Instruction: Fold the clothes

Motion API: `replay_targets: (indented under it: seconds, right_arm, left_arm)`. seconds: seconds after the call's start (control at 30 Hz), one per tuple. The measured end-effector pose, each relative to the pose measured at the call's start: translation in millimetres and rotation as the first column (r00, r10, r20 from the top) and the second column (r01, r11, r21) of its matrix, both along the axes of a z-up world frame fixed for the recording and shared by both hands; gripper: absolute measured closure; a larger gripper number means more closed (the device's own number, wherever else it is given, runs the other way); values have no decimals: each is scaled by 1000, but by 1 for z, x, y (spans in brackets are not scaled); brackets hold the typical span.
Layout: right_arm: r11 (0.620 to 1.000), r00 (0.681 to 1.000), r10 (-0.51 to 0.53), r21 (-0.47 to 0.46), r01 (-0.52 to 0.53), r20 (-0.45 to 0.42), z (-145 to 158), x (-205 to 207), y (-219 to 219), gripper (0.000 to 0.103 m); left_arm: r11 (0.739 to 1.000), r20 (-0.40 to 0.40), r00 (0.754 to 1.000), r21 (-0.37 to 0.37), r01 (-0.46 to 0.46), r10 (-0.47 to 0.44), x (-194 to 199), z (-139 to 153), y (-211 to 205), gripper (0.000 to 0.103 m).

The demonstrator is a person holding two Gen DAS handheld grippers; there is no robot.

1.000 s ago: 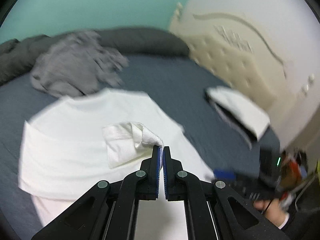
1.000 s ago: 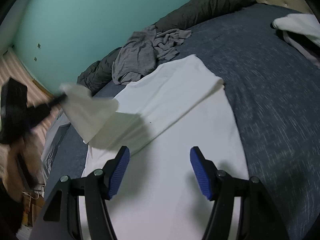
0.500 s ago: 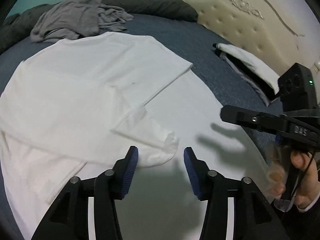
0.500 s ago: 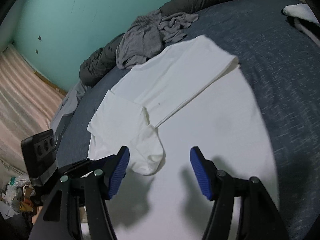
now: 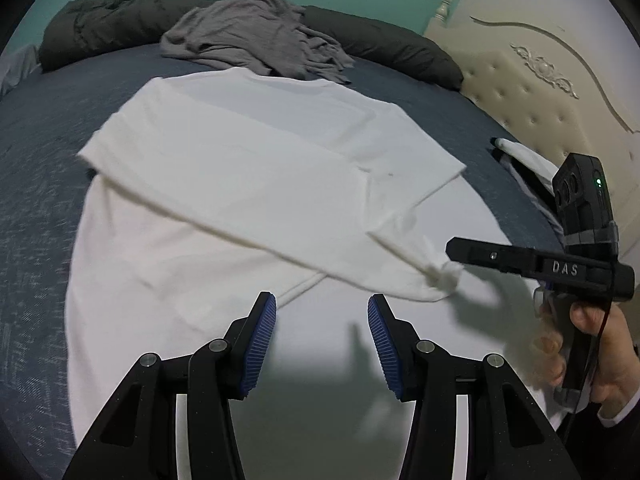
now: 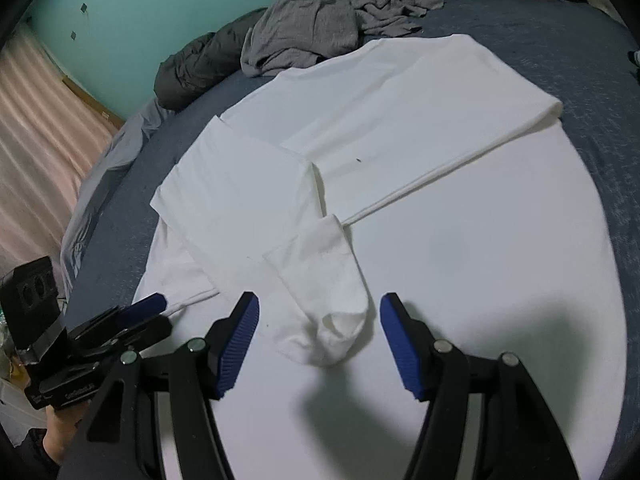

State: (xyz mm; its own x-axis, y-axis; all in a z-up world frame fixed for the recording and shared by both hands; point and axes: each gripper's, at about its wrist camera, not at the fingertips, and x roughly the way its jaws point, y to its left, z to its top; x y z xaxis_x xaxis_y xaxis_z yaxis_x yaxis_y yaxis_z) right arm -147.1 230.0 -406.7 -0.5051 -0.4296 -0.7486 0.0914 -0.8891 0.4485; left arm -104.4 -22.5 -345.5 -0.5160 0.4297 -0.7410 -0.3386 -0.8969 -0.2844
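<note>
White shirt (image 5: pixel 248 184) spread flat on blue bed (image 5: pixel 36 184), both sleeves folded in across the body. Sleeve cuff (image 6: pixel 340 328) lies between the right tool (image 6: pixel 318 340) fingers, not gripped; jaws wide apart, hovering just above the cloth. Left tool (image 5: pixel 322 334) also spread wide, holding nothing, above the shirt's lower part. In the left wrist view the right tool's tip sits just beside the cuff, a hand (image 5: pixel 596 356) on its grip. Grey clothes (image 5: pixel 256 36) heaped at the far edge, against a dark duvet (image 5: pixel 392 52). Cream headboard (image 5: pixel 540 92) to the right.
</note>
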Motion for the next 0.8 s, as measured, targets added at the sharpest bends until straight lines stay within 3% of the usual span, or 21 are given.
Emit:
replay_targets:
  seconds: [0.4,0.5,0.6,0.8]
  right_arm:
    - [993,997,73,96,-73,0,-9,-36,-19,41]
    - [992,996,84,95,-83,0,-13,-39,-20,78]
    - [992,996,91,88,-90,-10,-12,-37,-19,95]
    - [996,995,62,63,-57,-81,13,-20,-10,101]
  left_arm:
    - [995,0,998,76,-65,65,-6,1,-38,49]
    - [992,4,997,93,-83,83,-8,1,-45,49]
    - [991,4,995,99,-95,95,-9,2,-49,49]
    - [987,-4,993,109,-119,120,-10,5,-56,45]
